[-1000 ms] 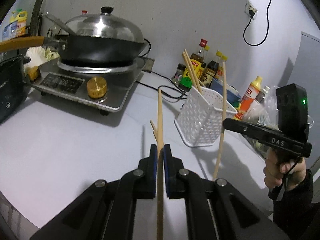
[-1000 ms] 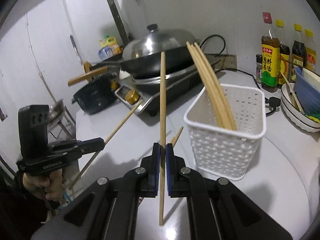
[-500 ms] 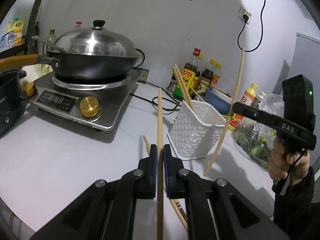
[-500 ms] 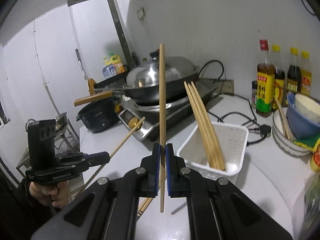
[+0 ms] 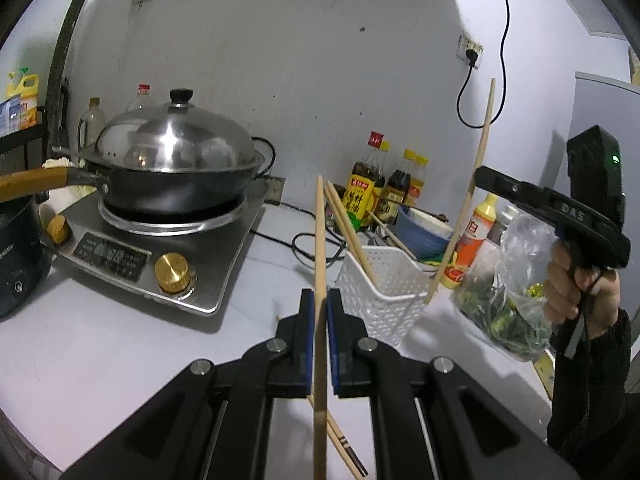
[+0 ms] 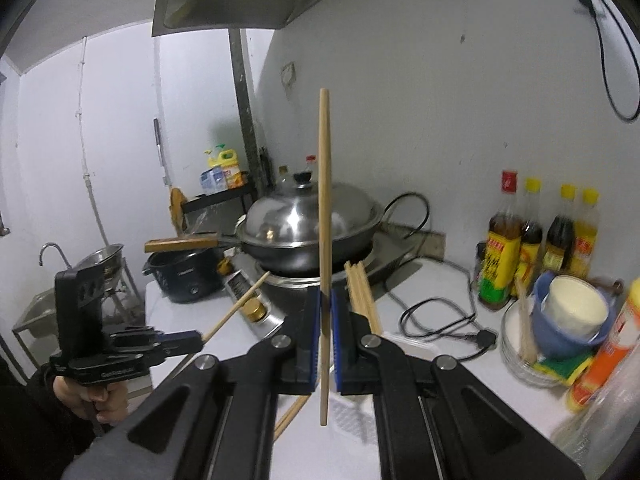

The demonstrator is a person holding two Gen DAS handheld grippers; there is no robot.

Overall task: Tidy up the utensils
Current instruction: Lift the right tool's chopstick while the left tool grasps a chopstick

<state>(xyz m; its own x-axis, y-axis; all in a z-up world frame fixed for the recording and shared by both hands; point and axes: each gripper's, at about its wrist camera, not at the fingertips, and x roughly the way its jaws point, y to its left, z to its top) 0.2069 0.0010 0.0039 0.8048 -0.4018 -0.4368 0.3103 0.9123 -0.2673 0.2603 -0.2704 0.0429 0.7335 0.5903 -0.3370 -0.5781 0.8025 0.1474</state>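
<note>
Left wrist view: the left tool (image 5: 319,322) is clamped on a long pale wooden chopstick (image 5: 319,264) that stands nearly upright between its blue pads. Right wrist view: the right tool (image 6: 327,312) pinches a second wooden chopstick (image 6: 324,208) the same way, its lower end hanging free above the tabletop (image 5: 100,344).

Seen from the left, the right tool (image 5: 480,174) sits above and to the right of a white perforated plastic basket (image 5: 384,284), gripped by a bare hand (image 5: 576,284) in a dark sleeve; its chopstick (image 5: 470,192) leans with the lower tip beside the basket's right rim, outside it. Several wooden chopsticks (image 5: 348,228) already lean inside the basket. One more chopstick with a dark striped end (image 5: 340,440) lies flat on the tabletop under the left tool.

Judging by this, the step in hand is carrying both sticks to the basket. The next move calls for bringing each lower tip over the basket's open mouth, lowering it inside, then parting the pads so it joins the bundle. The right stick looks closer to that point.

Both tools point forward and slightly downward. From the right wrist view, the left tool (image 6: 188,338) is held low at the left, its stick (image 6: 236,308) angled up toward a lidded steel wok (image 6: 308,224).
</note>
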